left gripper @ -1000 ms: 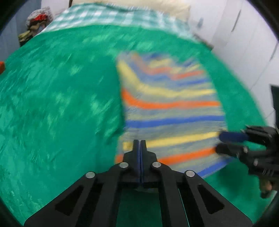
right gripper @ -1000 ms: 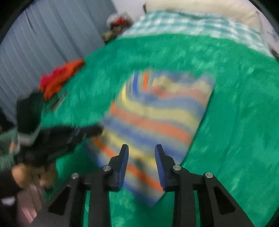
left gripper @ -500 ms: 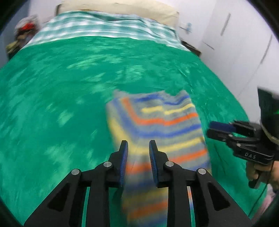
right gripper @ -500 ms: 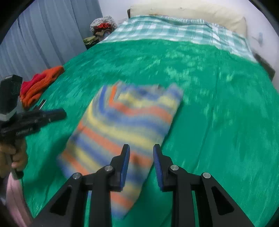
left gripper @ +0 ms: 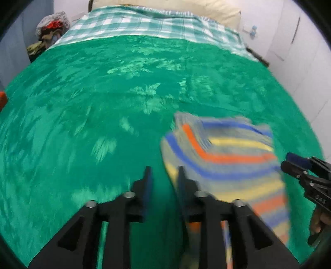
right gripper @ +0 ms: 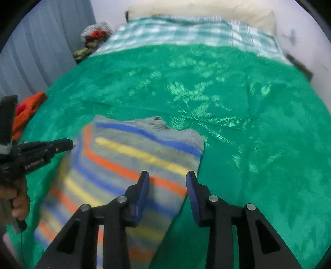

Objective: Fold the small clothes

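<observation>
The green blanket (right gripper: 258, 134) lies broad and bare to the right of the striped garment (right gripper: 132, 165) and beyond it, up to the checked sheet (right gripper: 186, 33). At the blanket's left edge lies an orange cloth (right gripper: 29, 109), well apart from the garment. The left gripper (left gripper: 163, 171) and right gripper (right gripper: 167, 182), both with fingers parted, flank the garment.

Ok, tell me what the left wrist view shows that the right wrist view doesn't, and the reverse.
Only the left wrist view shows the right gripper from outside, at the striped garment's right edge. Only the right wrist view shows the grey curtain, the orange clothes by the bed's edge, and the left gripper from outside. Both show the garment lying on the green blanket, the checked sheet and the pillow.
</observation>
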